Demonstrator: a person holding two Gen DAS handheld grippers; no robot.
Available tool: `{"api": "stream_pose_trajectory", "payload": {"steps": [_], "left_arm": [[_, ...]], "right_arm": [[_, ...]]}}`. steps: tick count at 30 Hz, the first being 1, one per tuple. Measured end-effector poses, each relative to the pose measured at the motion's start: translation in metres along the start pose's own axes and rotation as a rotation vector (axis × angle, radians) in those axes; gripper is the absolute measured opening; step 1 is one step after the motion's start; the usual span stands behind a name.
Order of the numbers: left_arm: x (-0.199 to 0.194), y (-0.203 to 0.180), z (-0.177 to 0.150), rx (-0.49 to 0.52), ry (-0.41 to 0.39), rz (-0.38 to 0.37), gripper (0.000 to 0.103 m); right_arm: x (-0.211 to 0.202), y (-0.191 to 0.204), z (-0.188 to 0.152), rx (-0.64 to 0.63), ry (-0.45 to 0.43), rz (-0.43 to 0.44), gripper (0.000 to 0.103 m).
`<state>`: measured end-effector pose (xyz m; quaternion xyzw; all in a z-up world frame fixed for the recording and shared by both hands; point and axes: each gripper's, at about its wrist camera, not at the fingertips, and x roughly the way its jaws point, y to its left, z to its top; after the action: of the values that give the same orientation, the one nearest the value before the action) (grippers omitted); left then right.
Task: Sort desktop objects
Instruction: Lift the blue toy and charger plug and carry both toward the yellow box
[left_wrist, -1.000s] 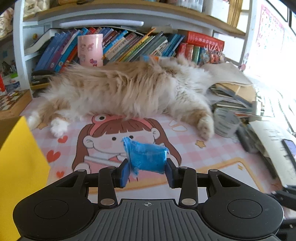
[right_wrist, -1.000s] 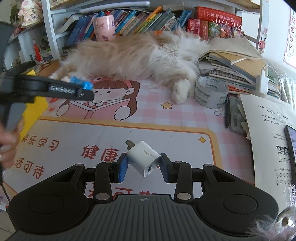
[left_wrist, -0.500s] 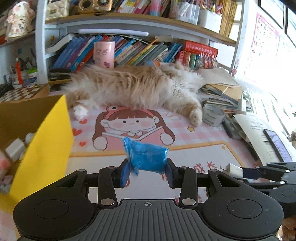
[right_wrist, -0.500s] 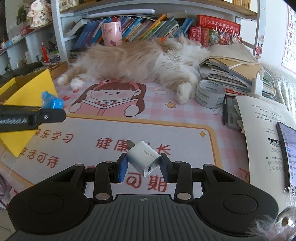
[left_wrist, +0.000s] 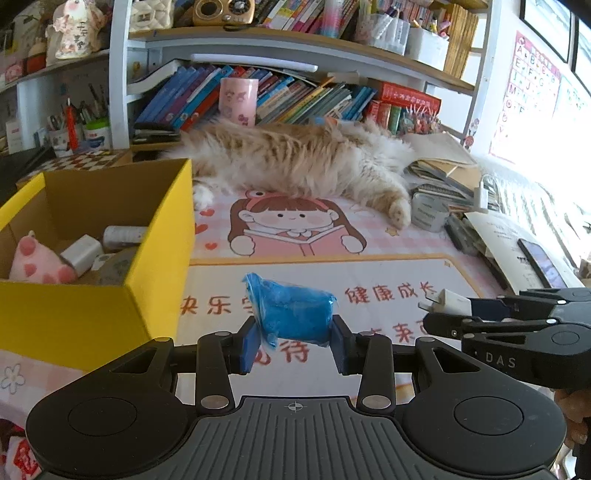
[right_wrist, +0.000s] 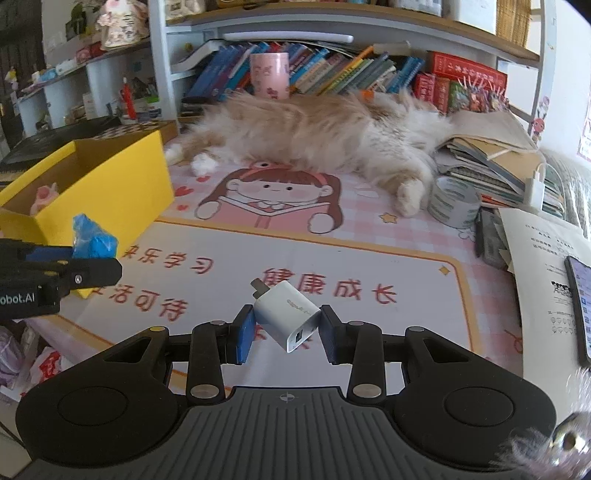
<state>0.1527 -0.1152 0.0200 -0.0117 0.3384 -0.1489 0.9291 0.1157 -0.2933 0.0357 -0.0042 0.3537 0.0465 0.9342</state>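
Two grippers loaded, left (left_wrist: 293, 345) gripping blue bundle (left_wrist: 293, 314), right (right_wrist: 284, 334) charger (right_wrist: 286, 319), cat (left_wrist: 295, 162) behind.

The near half of the desk mat (right_wrist: 354, 266) lies bare, giving open passage between both grippers. On the left, the yellow box (left_wrist: 162, 236) stands with its top open and its tall wall facing the mat. A cat (left_wrist: 303, 162) sprawls across the far edge, blocking the bookshelf. Tape roll (right_wrist: 454, 205), stacked books (right_wrist: 491, 162), papers and a phone (right_wrist: 580, 302) crowd the right side
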Motion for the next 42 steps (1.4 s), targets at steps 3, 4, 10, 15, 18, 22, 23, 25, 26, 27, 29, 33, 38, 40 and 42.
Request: {"api": "stream_pose_trajectory", "payload": {"steps": [3, 4, 10, 15, 18, 22, 23, 25, 26, 27, 29, 33, 38, 40, 42], "left_arm": [[-0.009, 0.005, -0.005, 0.010, -0.005, -0.008, 0.038], [-0.012, 0.007, -0.006, 0.012, -0.007, -0.009, 0.038], [-0.031, 0.022, -0.017, 0.011, -0.011, -0.014, 0.038], [-0.048, 0.033, -0.029, 0.013, -0.005, -0.022, 0.038], [-0.058, 0.042, -0.036, 0.016, 0.001, -0.030, 0.038], [-0.070, 0.052, -0.047, 0.017, 0.017, -0.039, 0.038], [-0.073, 0.056, -0.050, 0.015, 0.020, -0.040, 0.038], [-0.079, 0.062, -0.056, 0.012, 0.025, -0.041, 0.038], [-0.082, 0.065, -0.059, 0.010, 0.027, -0.040, 0.038], [-0.085, 0.068, -0.061, 0.008, 0.029, -0.041, 0.038], [-0.090, 0.076, -0.067, -0.002, 0.038, -0.040, 0.038], [-0.099, 0.093, -0.076, -0.025, 0.047, -0.030, 0.038], [-0.113, 0.113, -0.085, -0.046, 0.039, -0.005, 0.038], [-0.117, 0.119, -0.087, -0.052, 0.036, 0.007, 0.038], [-0.121, 0.127, -0.089, -0.061, 0.031, 0.020, 0.038]], "right_arm": [[-0.004, 0.013, -0.002, -0.007, -0.001, 0.005, 0.034], [-0.006, 0.018, -0.003, -0.009, -0.001, 0.007, 0.034], [-0.017, 0.043, -0.010, -0.009, -0.004, 0.007, 0.034], [-0.027, 0.066, -0.020, -0.009, 0.002, 0.004, 0.034], [-0.034, 0.081, -0.028, -0.011, 0.006, 0.004, 0.034], [-0.042, 0.100, -0.039, -0.008, 0.017, 0.001, 0.034], [-0.044, 0.105, -0.042, -0.008, 0.019, 0.001, 0.034], [-0.047, 0.114, -0.046, -0.009, 0.024, 0.000, 0.034], [-0.048, 0.120, -0.049, -0.012, 0.026, 0.001, 0.034], [-0.049, 0.124, -0.051, -0.014, 0.029, 0.003, 0.034], [-0.051, 0.134, -0.055, -0.020, 0.035, 0.008, 0.034], [-0.052, 0.155, -0.061, -0.038, 0.043, 0.022, 0.034], [-0.049, 0.180, -0.064, -0.071, 0.054, 0.050, 0.034], [-0.047, 0.190, -0.063, -0.092, 0.057, 0.065, 0.034], [-0.045, 0.200, -0.062, -0.112, 0.054, 0.077, 0.034]]}}
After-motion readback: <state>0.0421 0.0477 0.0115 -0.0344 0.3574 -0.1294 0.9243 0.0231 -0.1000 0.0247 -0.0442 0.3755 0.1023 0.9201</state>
